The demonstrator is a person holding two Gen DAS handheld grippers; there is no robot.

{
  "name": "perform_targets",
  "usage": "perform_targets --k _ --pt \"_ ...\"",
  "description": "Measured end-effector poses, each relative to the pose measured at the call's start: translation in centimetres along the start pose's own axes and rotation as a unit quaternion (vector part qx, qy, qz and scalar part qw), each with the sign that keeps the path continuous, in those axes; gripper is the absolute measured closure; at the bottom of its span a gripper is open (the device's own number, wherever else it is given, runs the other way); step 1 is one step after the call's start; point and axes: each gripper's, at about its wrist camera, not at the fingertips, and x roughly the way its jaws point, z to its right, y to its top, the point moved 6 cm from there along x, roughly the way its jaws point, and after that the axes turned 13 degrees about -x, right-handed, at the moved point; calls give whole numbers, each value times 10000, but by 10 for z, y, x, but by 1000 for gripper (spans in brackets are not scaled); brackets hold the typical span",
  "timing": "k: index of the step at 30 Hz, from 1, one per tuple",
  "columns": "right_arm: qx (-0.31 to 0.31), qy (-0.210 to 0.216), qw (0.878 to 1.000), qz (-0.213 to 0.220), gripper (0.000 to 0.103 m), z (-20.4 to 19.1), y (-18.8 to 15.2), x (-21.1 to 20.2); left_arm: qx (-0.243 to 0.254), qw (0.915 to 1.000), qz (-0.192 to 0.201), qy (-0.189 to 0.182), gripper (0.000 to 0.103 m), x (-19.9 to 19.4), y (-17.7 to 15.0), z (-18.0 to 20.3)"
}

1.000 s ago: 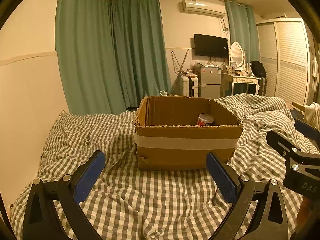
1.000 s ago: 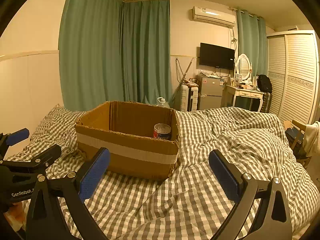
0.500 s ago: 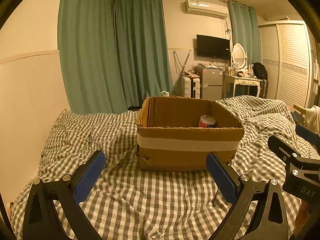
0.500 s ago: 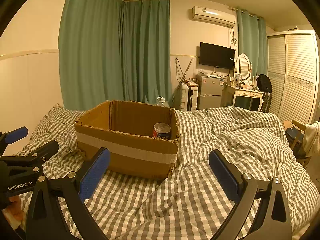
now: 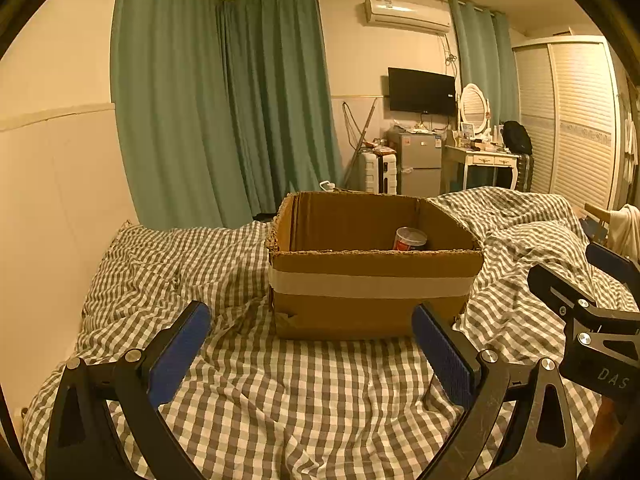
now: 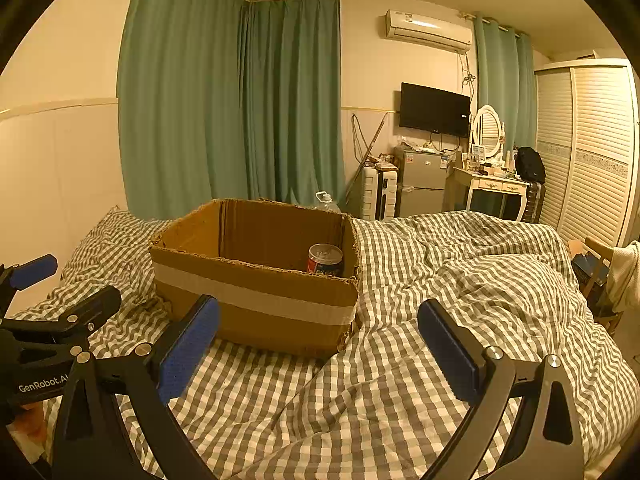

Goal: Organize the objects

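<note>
An open cardboard box (image 5: 372, 280) with a pale tape band stands on the checked bed (image 5: 280, 400); it also shows in the right wrist view (image 6: 256, 292). A red and blue drink can (image 5: 410, 239) stands upright inside it near the right back corner, also seen in the right wrist view (image 6: 325, 259). My left gripper (image 5: 310, 344) is open and empty, in front of the box. My right gripper (image 6: 318, 344) is open and empty, in front of the box's right corner. Each gripper shows at the other view's edge.
The rumpled checked duvet (image 6: 480, 280) rises in folds right of the box. A white wall panel (image 5: 52, 208) runs along the left. Green curtains (image 5: 240, 120), a small fridge (image 5: 420, 164), a dressing table (image 5: 484, 160) and a wardrobe (image 5: 576, 120) stand beyond the bed.
The left wrist view has shifted slightly, so the box sits a little higher and further right in it. The right gripper has barely moved. Both stay open.
</note>
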Motion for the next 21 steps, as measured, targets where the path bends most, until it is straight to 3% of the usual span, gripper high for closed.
perform_targets --k 21 --pt "-3 50 10000 -75 4 -6 -2 5 -28 10000 11 2 0 -3 -3 0"
